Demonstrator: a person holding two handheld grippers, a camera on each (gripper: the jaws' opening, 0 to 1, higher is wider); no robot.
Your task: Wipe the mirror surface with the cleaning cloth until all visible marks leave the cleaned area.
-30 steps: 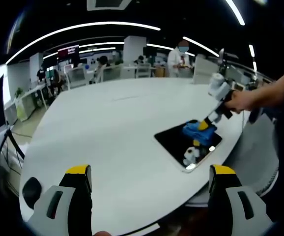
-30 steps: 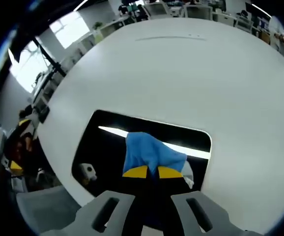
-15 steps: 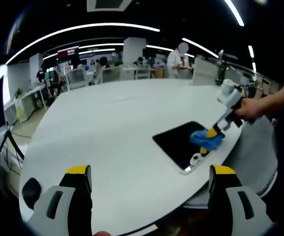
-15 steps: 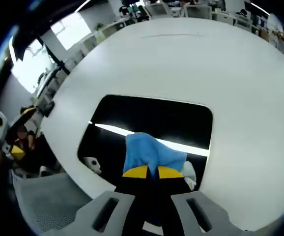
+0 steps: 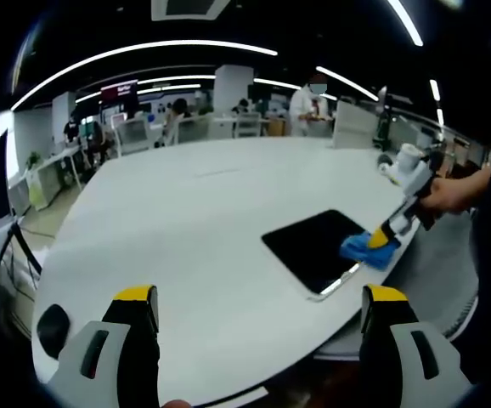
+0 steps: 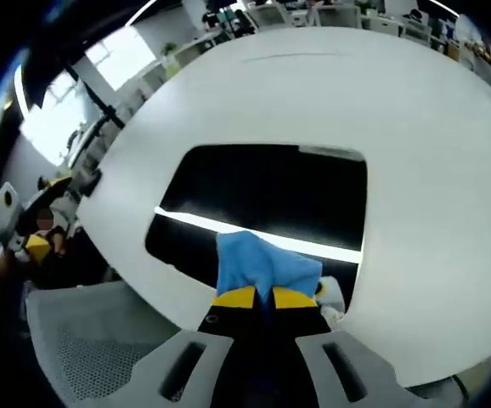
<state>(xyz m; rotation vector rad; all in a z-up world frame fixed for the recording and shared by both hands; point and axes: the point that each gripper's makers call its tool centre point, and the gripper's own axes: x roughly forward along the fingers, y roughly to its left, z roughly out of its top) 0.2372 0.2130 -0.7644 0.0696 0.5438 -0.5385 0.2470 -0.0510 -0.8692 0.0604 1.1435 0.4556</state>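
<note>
The left gripper (image 5: 258, 340) hovers with its jaws released over the bench (image 5: 186, 221), with the mirror (image 5: 313, 246) far ahead to their right. The right gripper (image 6: 267, 297), jaws clenched on the cloth (image 6: 262, 263), has slid during the last second from the mirror's middle to its near edge, so this stroke seems almost finished.

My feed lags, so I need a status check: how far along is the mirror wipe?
Done: no marks stand out on the mirror, though its reflections could hide some. In hand: the right gripper clamps the cloth at the mirror's near edge. Left: finish that edge. The left gripper hangs open, idle.
</note>
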